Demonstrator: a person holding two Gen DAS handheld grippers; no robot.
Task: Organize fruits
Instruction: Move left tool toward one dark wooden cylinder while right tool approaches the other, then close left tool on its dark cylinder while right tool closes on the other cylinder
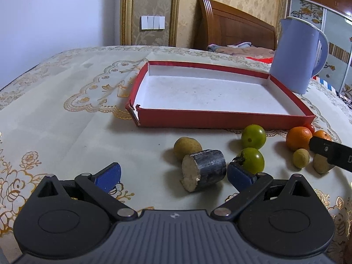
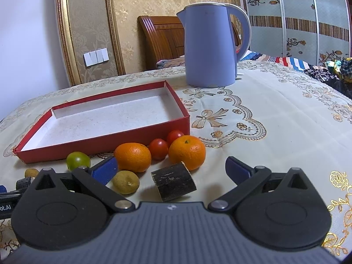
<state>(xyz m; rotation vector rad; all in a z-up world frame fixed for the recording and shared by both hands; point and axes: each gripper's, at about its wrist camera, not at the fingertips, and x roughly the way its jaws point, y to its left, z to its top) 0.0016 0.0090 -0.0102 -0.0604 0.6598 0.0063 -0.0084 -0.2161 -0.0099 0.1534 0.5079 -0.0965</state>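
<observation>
A shallow red box (image 1: 220,121) (image 2: 105,142) with a white inside lies on the tablecloth, with nothing in it. Fruit lies loose in front of it. In the left wrist view I see a dark sugarcane piece (image 1: 204,171), a yellow-brown fruit (image 1: 187,146), two green fruits (image 1: 253,136) (image 1: 252,159) and an orange (image 1: 299,138). My left gripper (image 1: 173,176) is open, low over the cloth, the cane piece between its fingers. My right gripper (image 2: 171,168) is open around a second cane piece (image 2: 173,181), with two oranges (image 2: 133,156) (image 2: 187,151), two red tomatoes (image 2: 158,148) and a small yellow fruit (image 2: 126,181) close ahead.
A lilac electric kettle (image 1: 297,55) (image 2: 209,46) stands behind the box's right end. The right gripper's finger (image 1: 330,150) reaches in over the fruit in the left wrist view. A bed headboard (image 1: 233,24) and wardrobe doors (image 2: 294,22) lie beyond the table.
</observation>
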